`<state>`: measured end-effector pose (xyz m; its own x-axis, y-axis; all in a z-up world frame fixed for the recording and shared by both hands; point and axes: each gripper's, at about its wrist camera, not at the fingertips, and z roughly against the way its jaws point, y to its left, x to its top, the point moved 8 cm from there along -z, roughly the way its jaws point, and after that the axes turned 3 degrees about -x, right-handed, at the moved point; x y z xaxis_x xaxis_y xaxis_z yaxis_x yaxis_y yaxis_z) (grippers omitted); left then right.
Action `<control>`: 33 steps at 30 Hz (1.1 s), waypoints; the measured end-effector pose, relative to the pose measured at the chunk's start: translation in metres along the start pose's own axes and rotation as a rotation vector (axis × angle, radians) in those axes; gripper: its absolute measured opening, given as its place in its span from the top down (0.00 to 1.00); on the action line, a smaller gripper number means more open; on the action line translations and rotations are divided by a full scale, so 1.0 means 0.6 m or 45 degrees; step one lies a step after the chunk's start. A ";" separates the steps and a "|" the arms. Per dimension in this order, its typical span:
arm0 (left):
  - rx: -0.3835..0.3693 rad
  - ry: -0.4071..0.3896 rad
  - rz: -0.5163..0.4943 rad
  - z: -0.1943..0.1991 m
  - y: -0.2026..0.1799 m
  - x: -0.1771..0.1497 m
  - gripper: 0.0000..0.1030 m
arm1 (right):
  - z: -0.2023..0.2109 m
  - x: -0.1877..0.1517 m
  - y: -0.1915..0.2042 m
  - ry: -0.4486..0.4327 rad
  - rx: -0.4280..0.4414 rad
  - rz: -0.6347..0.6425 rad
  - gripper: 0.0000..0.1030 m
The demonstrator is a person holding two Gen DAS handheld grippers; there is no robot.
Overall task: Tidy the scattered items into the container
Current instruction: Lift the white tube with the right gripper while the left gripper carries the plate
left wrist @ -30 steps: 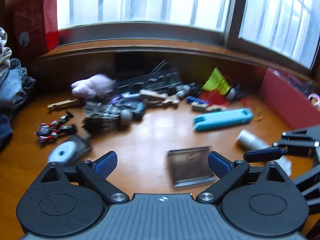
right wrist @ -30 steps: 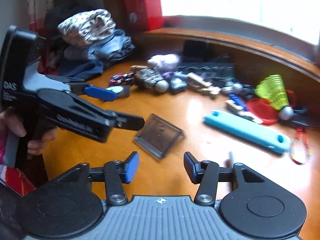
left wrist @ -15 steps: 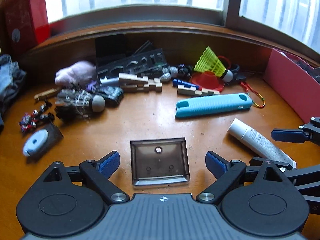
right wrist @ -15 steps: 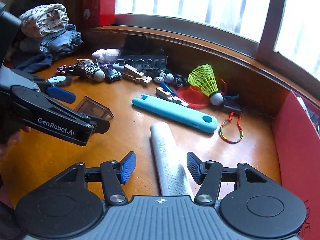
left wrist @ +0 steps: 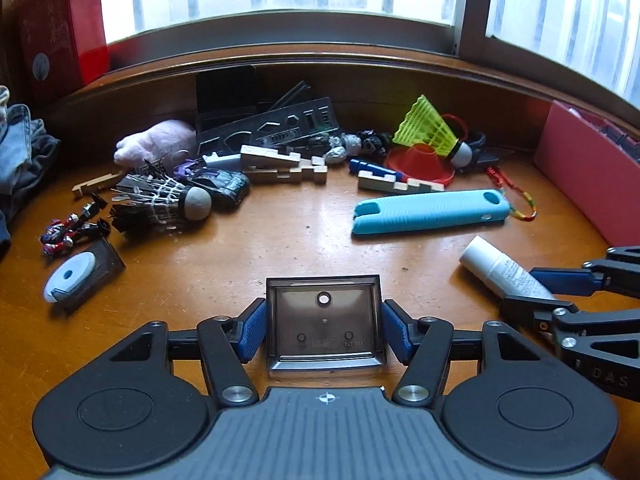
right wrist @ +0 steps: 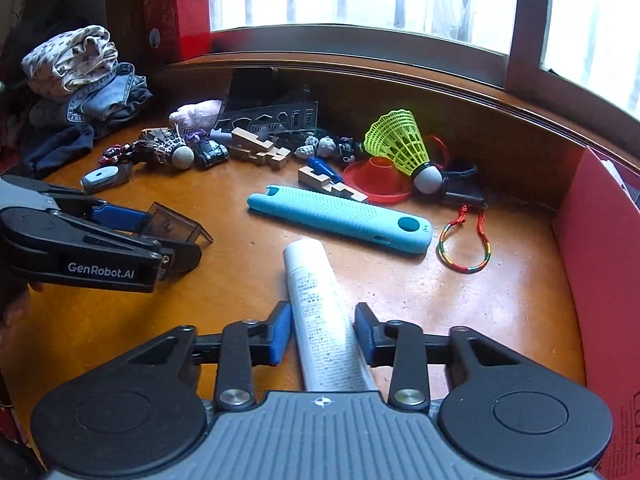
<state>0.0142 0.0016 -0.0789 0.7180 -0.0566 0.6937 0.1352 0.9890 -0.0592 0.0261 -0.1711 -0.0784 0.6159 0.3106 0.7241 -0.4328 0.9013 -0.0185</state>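
Note:
A smoky clear plastic box (left wrist: 325, 320) lies on the wooden table directly between the pads of my left gripper (left wrist: 325, 334). The jaws are closing and both blue pads touch its sides. A white tube (right wrist: 316, 300) lies lengthwise between the pads of my right gripper (right wrist: 322, 334), whose jaws are closing too, with the pads against the tube. From the right wrist view the left gripper (right wrist: 160, 236) sits at the left around the box (right wrist: 176, 224). The red container (right wrist: 592, 240) stands at the right edge of the table.
Scattered items line the back: a turquoise case (left wrist: 430, 212), a yellow shuttlecock (left wrist: 432, 128) on a red cone, wooden puzzle pieces (left wrist: 280, 164), a feather shuttlecock (left wrist: 168, 200), a pink plush (left wrist: 156, 140) and a braided bracelet (right wrist: 464, 240). Folded clothes (right wrist: 80, 76) are piled at the left.
Both grippers came forward and down. The left one went from wide open to closed in on the plastic box. The right one swung from the box to the white tube and narrowed onto it.

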 end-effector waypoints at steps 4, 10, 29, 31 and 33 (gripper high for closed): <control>-0.019 -0.024 -0.008 0.008 -0.010 0.007 0.41 | 0.003 0.000 -0.007 0.002 0.003 -0.034 0.67; -0.051 -0.058 -0.044 0.021 -0.035 0.024 0.41 | 0.026 0.007 -0.027 -0.046 0.016 -0.103 0.67; -0.192 -0.200 -0.182 0.057 -0.153 0.092 0.41 | 0.158 0.036 -0.117 -0.364 -0.068 -0.271 0.76; -0.205 -0.205 -0.194 0.058 -0.166 0.095 0.41 | 0.169 0.035 -0.128 -0.378 -0.080 -0.282 0.76; -0.217 -0.209 -0.204 0.058 -0.179 0.097 0.41 | 0.179 0.031 -0.137 -0.386 -0.088 -0.294 0.76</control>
<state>0.0176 -0.1033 -0.0069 0.5600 -0.1740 0.8100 0.3610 0.9313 -0.0495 0.0026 -0.2720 0.0108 0.4652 0.0030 0.8852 -0.2536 0.9585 0.1300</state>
